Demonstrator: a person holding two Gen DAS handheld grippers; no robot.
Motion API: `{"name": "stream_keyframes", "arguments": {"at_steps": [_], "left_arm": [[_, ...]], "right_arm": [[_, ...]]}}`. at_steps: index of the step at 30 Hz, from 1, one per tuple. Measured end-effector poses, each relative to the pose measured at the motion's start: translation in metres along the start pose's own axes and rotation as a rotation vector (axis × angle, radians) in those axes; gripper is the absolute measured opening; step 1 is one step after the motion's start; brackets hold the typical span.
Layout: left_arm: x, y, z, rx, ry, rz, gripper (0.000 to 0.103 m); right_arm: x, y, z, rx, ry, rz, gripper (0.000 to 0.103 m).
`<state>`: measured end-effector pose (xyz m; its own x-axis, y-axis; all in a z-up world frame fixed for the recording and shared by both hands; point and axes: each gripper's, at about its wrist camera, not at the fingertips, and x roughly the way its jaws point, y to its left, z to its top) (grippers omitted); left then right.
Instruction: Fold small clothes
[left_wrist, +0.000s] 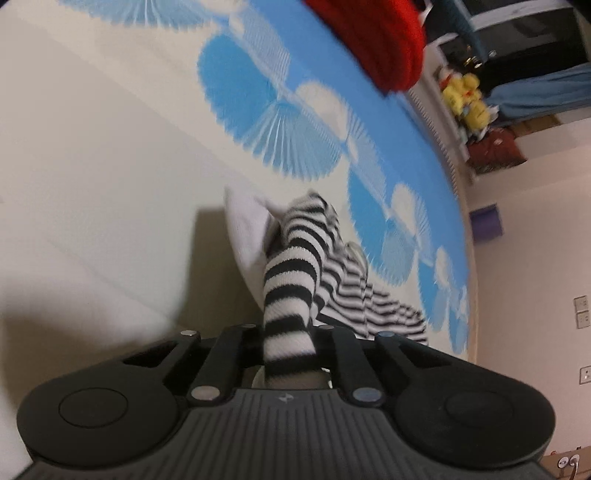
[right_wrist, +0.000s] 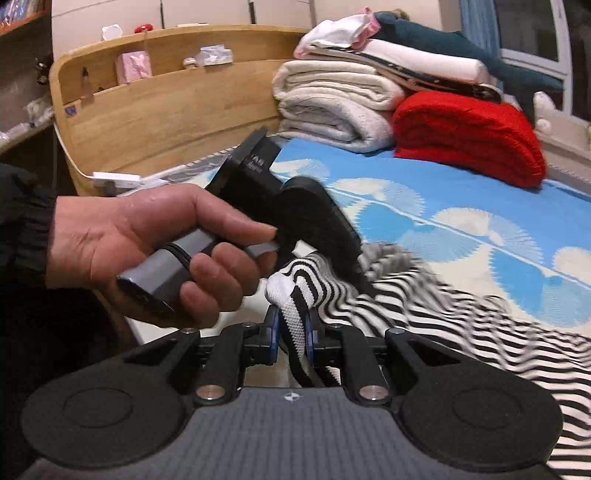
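So both grippers have a bite on the same striped top (right_wrist: 424, 314) right now. Starting on the left: my left hand (right_wrist: 147, 243) is holding the left gripper (left_wrist: 286, 354), and its fingers are closed down on a bunched, rolled bit of the black-and-white fabric, maybe a sleeve or cuff, though the blur makes that a guess. From that pinch the cloth runs straight away from the fingers and then drops onto the bed (left_wrist: 110, 166).

Moving right, the right gripper (right_wrist: 291, 332) is clamped on a folded edge of the same garment, with the white ribbed trim poking out just above the blue pads (right_wrist: 272, 328). The left gripper sits just past it and a touch to the left, so the two pinches are really close together.

The bulk of the top trails off to the right and near side, lying rumpled over the blue patterned sheet (right_wrist: 461, 229). So its long axis runs rightward from both grips, and I reckon the right gripper is the nearer one to that loose body. The red blanket (right_wrist: 469, 136) and towel stack (right_wrist: 332, 107) sit well apart at the far end.
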<state>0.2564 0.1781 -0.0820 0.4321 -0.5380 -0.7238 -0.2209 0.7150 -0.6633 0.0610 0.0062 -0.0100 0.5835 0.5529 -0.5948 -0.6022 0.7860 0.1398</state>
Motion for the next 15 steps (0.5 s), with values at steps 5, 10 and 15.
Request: {"name": "stream_keyframes", "arguments": {"at_steps": [5,10,15], "left_arm": [[-0.059,0.01,0.007,0.002,-0.123,-0.014,0.009],[-0.061,0.0,0.009,0.026,-0.115,0.073,0.009],[-0.038,-0.064,-0.006,0.154,-0.119,0.022,0.009]], "right_arm": [[0.018,0.029,0.021,0.039,-0.077,0.121,0.013],[0.013,0.02,0.027,0.147,-0.115,0.135,0.013],[-0.026,-0.026,0.011,0.281,-0.136,0.048,0.012]]}}
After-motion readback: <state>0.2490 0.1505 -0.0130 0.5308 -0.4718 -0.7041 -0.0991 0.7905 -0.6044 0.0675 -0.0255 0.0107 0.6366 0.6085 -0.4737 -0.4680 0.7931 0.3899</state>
